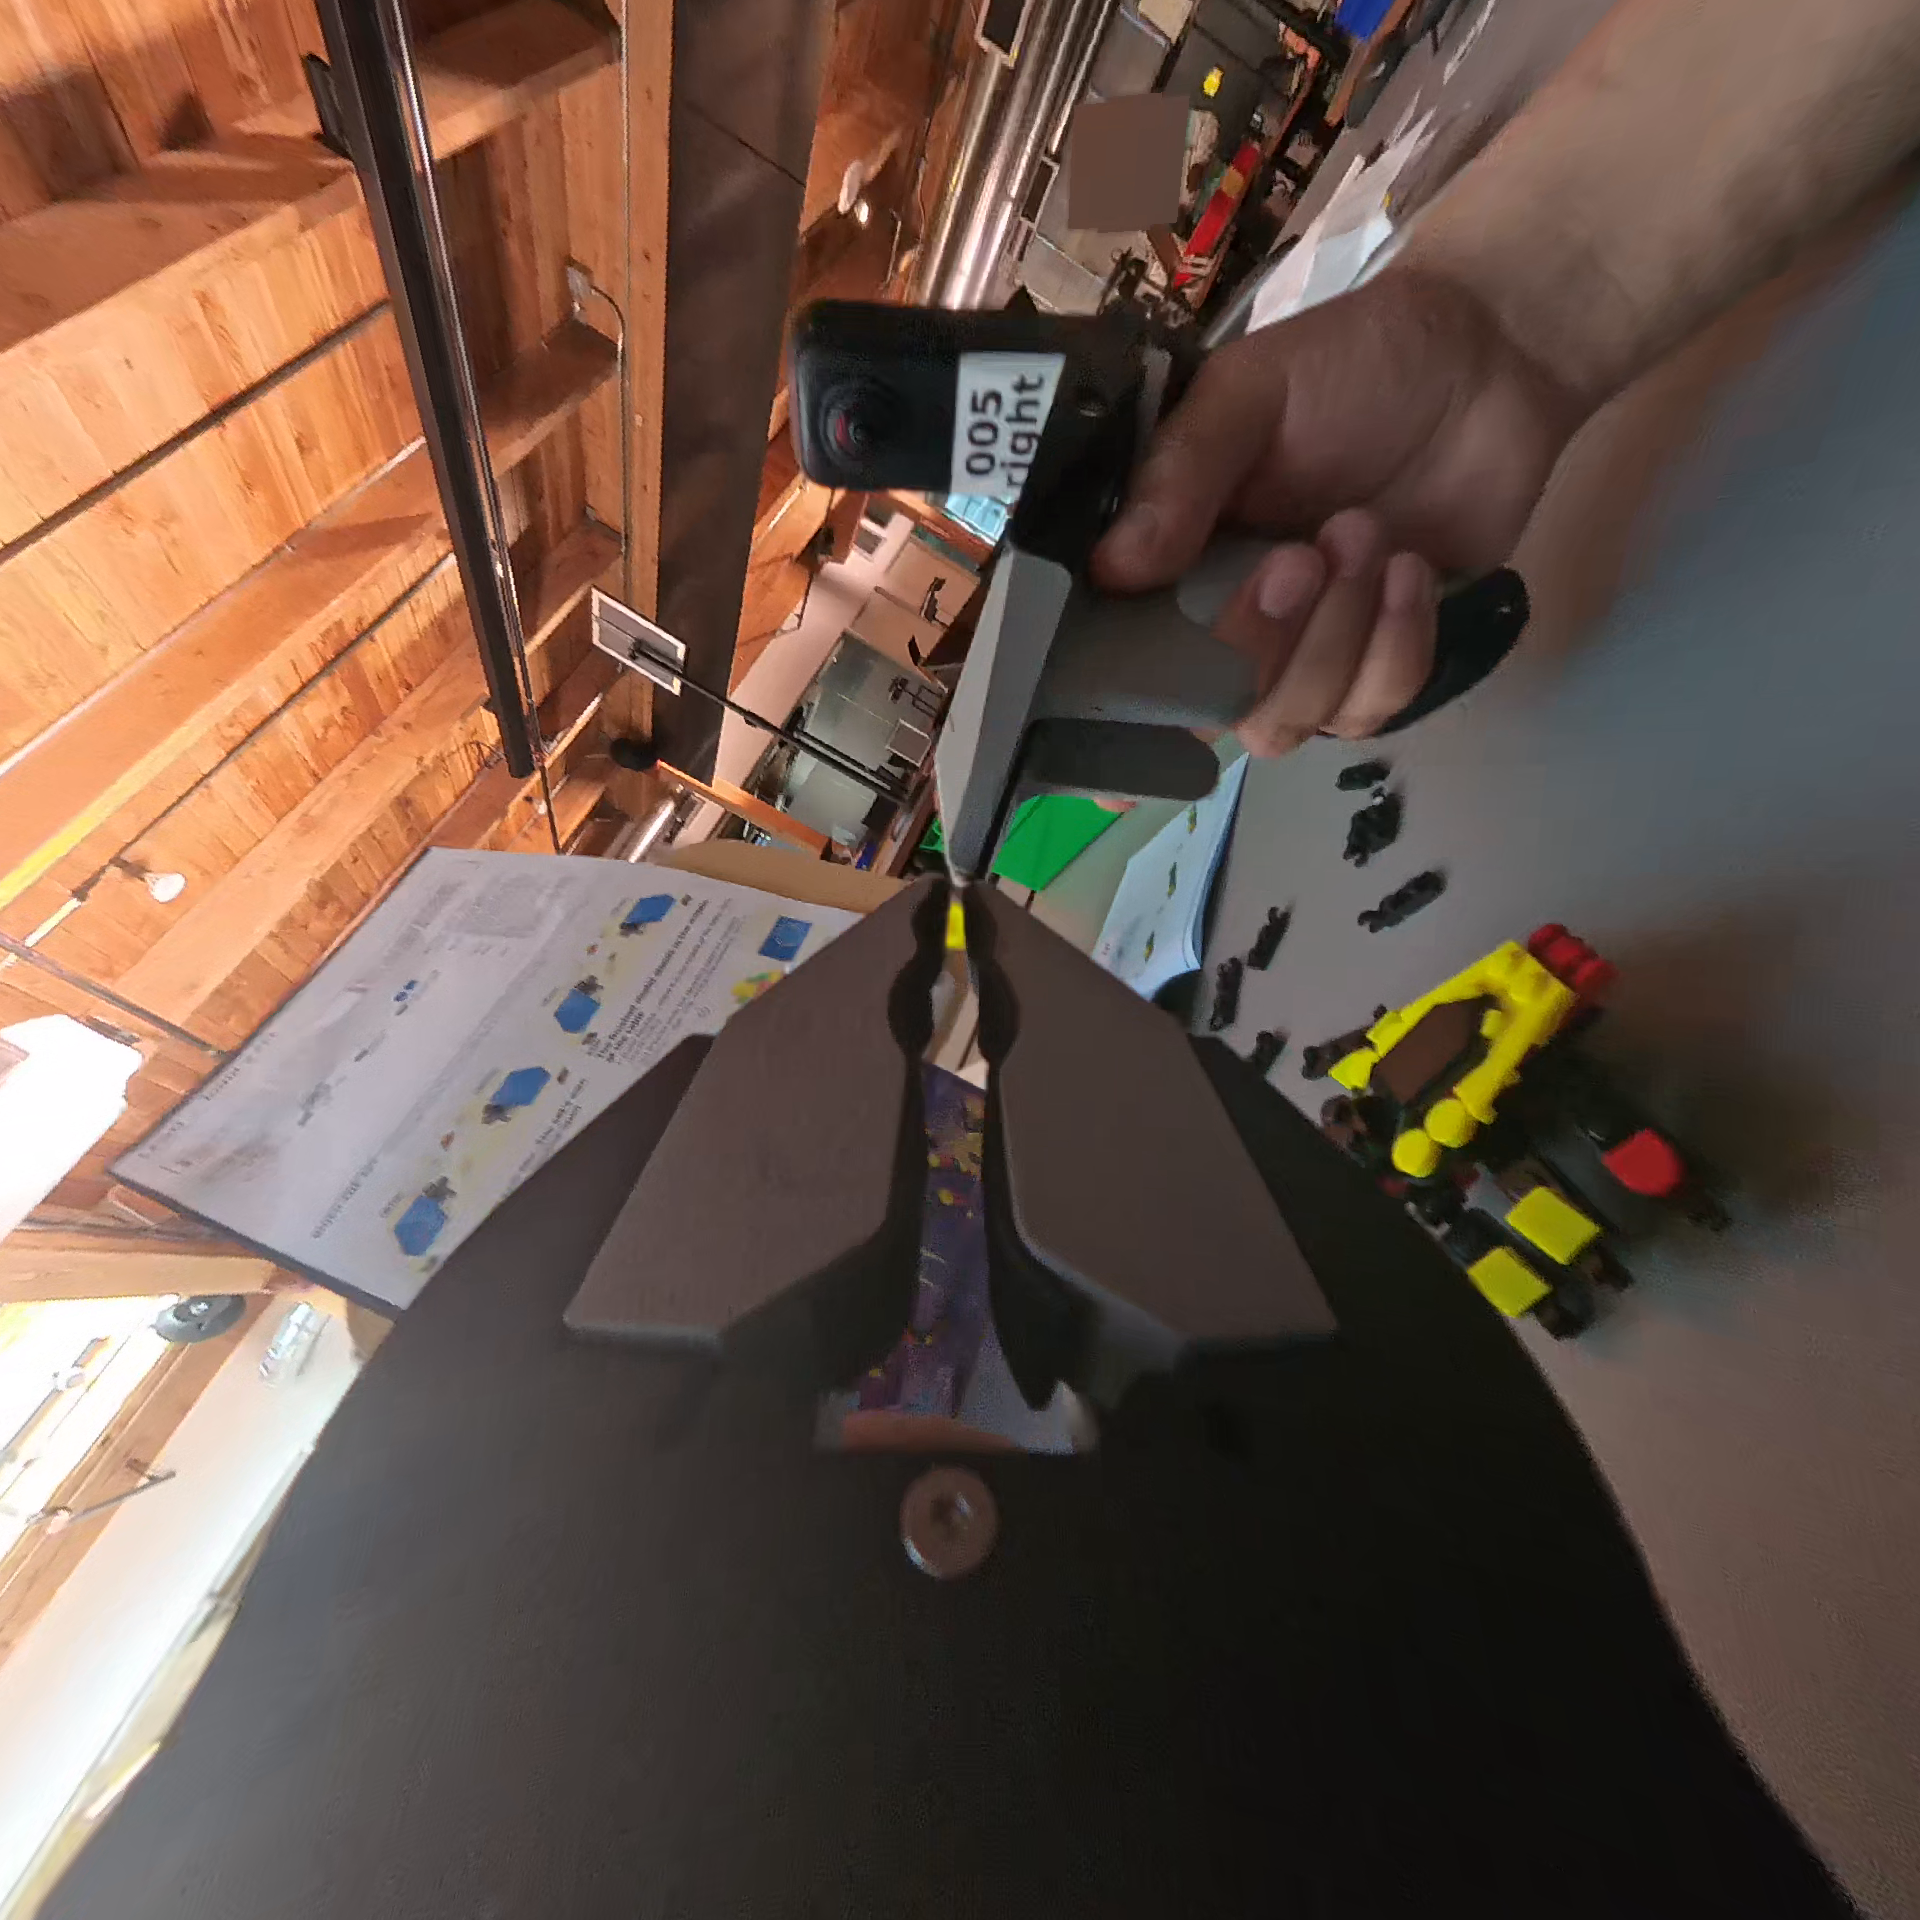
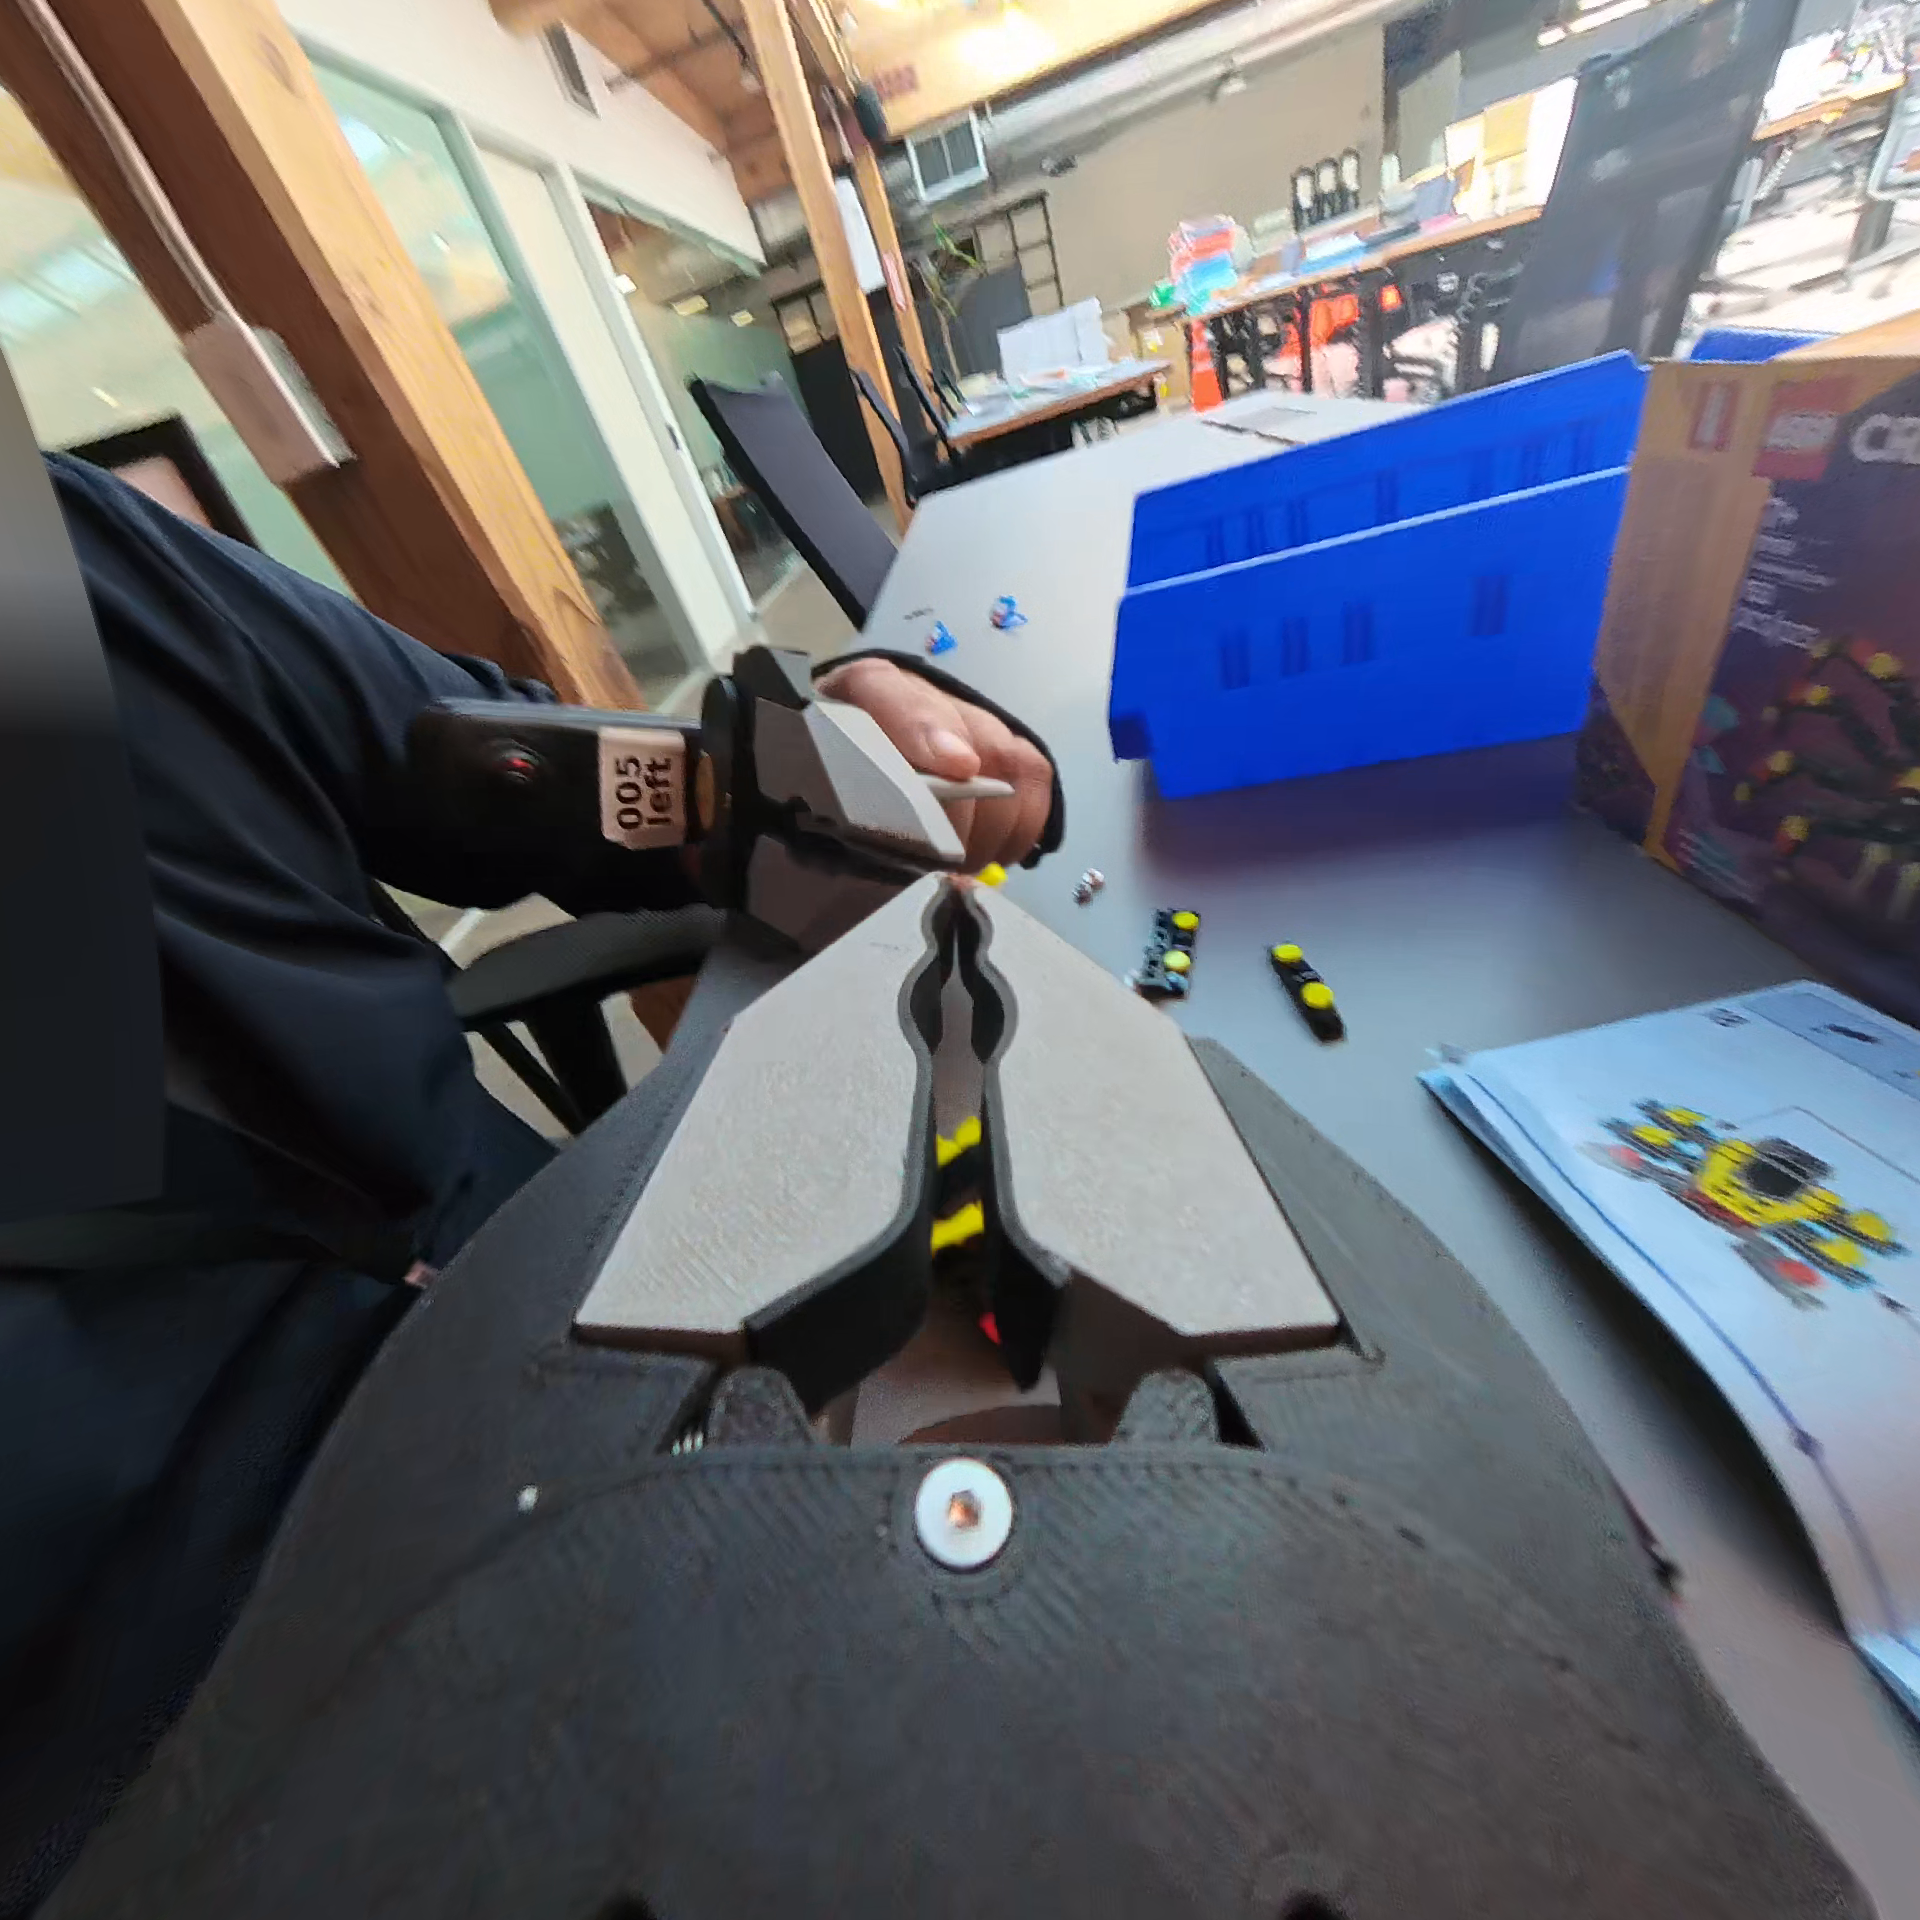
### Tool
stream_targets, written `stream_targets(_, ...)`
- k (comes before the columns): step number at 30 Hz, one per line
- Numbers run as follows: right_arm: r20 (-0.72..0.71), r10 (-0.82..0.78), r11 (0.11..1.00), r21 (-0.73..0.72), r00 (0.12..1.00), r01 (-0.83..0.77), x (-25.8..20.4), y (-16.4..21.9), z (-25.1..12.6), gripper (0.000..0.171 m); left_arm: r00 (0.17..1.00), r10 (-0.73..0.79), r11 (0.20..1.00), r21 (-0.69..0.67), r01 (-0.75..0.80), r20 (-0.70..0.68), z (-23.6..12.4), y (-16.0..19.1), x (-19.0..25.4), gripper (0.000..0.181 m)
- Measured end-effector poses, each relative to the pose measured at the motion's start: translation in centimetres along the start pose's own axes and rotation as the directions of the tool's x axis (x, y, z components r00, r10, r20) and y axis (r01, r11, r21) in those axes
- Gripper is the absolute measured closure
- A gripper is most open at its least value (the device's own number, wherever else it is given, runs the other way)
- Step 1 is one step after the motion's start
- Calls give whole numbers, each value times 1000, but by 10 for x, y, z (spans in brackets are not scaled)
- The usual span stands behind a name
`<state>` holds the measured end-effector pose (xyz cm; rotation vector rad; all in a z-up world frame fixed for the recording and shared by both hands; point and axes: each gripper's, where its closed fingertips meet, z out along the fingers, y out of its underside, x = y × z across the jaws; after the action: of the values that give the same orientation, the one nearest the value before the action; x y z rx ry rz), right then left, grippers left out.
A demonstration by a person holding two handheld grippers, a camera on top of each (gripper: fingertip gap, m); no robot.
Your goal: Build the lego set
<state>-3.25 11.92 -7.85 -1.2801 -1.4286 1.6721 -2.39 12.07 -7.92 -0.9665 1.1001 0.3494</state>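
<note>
Small yellow piece [image 2: 990,875] at the meeting fingertips: mostly hidden, shape unreadable. Instruction booklet [image 2: 1704,1226] cut off by the right edge (print blurred). Black parts [image 1: 1382,821] near the desk's far edge too small to identify.

The lego build [image 1: 1475,1122] is mostly bright yellow with red bits and black underneath, sitting on a plain grey table [image 2: 1403,883]. Bins [image 2: 1371,613] are solid blue, and the booklet [image 2: 1704,1195] is pale blue-white with a yellow-and-black model printed on it. Loose strips [image 2: 1304,987] are black with yellow dots.
</note>
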Motion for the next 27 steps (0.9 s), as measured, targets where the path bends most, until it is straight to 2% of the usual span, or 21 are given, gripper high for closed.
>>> stream_targets(2, -56, -43, 996, -77, 998, 38, 9, 7, -7, 171, 997, -48, 998, -42, 45, -54, 4, 9, 11, 172)
stream_targets(3, -71, -64, 991, -120, 995, 55, 12, 12, -9, 171, 993, -69, 996, -56, 64, -94, 5, 11, 17, 181)
stream_targets(5, -126, -100, 983, -168, 987, 78, 22, 20, -9, 171, 985, -111, 992, -80, 101, -133, 7, 15, 23, 181)
stream_targets(7, -198, -123, 971, -225, 972, 77, 37, 31, -9, 171, 979, -129, 980, -171, 102, -156, 11, 31, 29, 181)
stream_targets(11, -294, -186, 943, -320, 937, 86, 60, 48, -15, 171, 984, -147, 954, -278, 114, -99, 11, 60, 22, 181)
stream_targets(16, -379, -268, 916, -384, 886, 113, 80, 49, -35, 171, 941, -335, 880, -370, 296, -45, 8, 81, 11, 181)
stream_targets(20, -342, -290, 885, -451, 894, 115, 78, 58, -44, 171, 931, -363, 854, -415, 315, -39, 6, 92, 13, 181)
stream_targets(27, -271, -391, 774, -615, 879, 154, 76, 87, -49, 167, 934, -350, 864, -411, 291, -73, 7, 87, 20, 181)
